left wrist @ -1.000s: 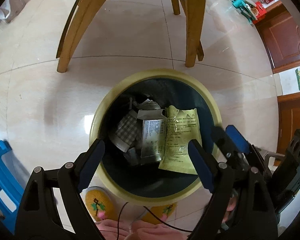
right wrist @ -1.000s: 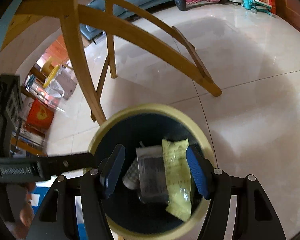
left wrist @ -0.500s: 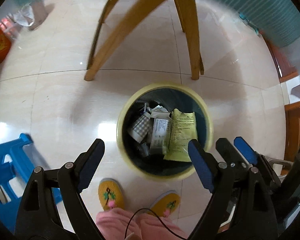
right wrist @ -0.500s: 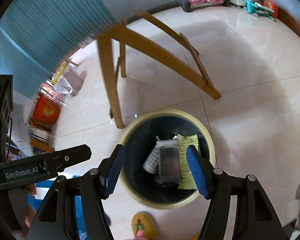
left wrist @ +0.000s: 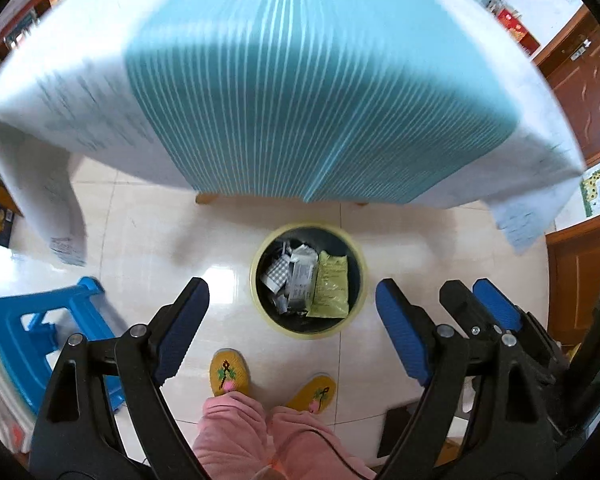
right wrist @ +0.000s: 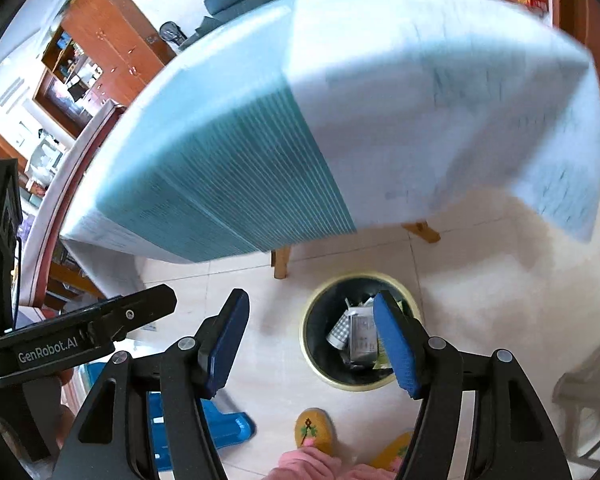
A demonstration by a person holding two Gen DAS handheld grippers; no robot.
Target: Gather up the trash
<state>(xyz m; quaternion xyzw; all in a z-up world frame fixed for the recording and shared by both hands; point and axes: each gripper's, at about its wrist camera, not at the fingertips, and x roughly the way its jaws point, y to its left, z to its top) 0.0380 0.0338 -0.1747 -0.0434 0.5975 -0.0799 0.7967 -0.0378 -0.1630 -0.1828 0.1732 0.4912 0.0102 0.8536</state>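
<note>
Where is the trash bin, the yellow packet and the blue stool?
trash bin (left wrist: 260, 248): left wrist view, on its yellow rim, upper left.
yellow packet (left wrist: 331, 284): left wrist view, middle of the packet inside the bin.
blue stool (left wrist: 8, 332): left wrist view, on its top, left edge.

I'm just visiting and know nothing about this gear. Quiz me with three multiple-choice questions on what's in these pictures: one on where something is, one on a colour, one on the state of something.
1. Where does the trash bin stand?
A. On the table
B. On the floor, just in front of the table
C. On the blue stool

2. What colour is the big packet in the bin?
A. Yellow-green
B. Red
C. Black

3. How are the left gripper and right gripper?
A. Both clamped on trash
B. One holds a packet
C. Both open and empty

Answers: 1 B, the bin sits on tiles below the cloth-covered table's edge; 2 A, it lies yellow-green beside grey wrappers; 3 C, nothing is between either pair of blue pads.
</note>
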